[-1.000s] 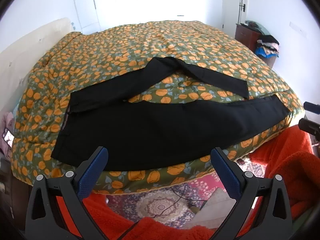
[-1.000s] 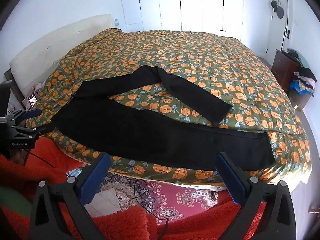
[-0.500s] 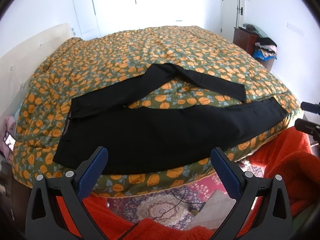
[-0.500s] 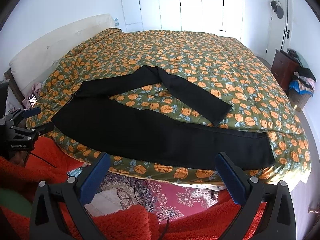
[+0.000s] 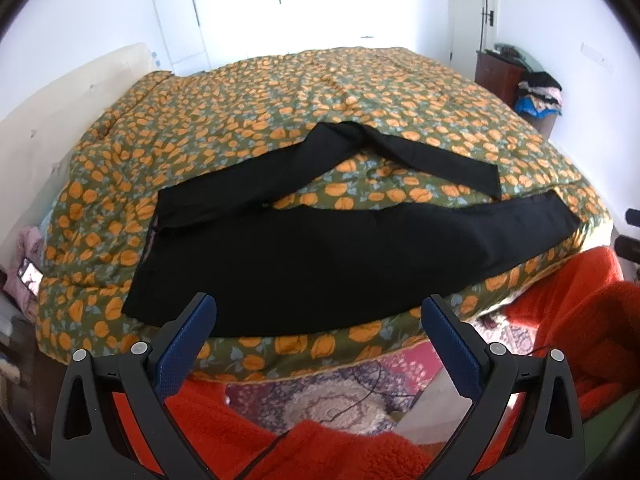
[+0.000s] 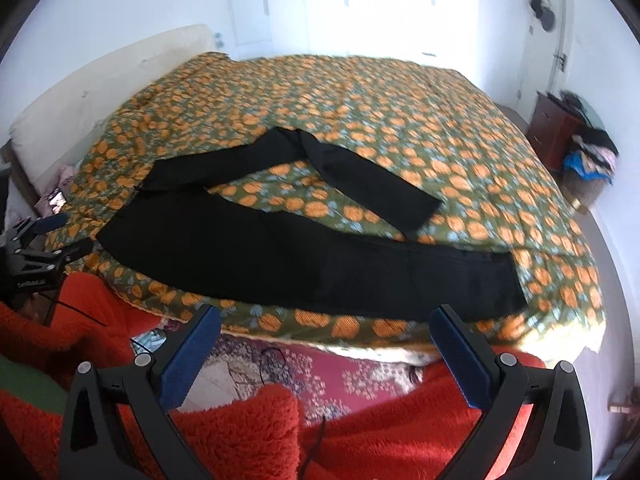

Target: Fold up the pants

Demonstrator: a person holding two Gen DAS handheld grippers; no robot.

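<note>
Black pants (image 5: 320, 256) lie spread on a bed with a green quilt printed with orange fruit (image 5: 320, 92). One leg runs along the near bed edge; the other leg bends back over the quilt. The waist is at the left. My left gripper (image 5: 320, 320) is open and empty, held off the near bed edge, short of the pants. My right gripper (image 6: 326, 330) is open and empty, also short of the bed edge, with the pants (image 6: 304, 264) ahead. The left gripper (image 6: 44, 236) also shows at the left of the right wrist view.
An orange-red fleece sleeve (image 5: 580, 320) and a patterned rug (image 5: 340, 392) fill the space below the bed. A headboard (image 6: 100, 92) is at the left. A dark wooden cabinet (image 6: 556, 128) with piled clothes (image 6: 592, 156) stands at the right wall.
Both grippers have drawn back and risen slightly, so the bed sits lower and farther in view. The right wrist view has swung left and is blurred. The pants have not moved.
</note>
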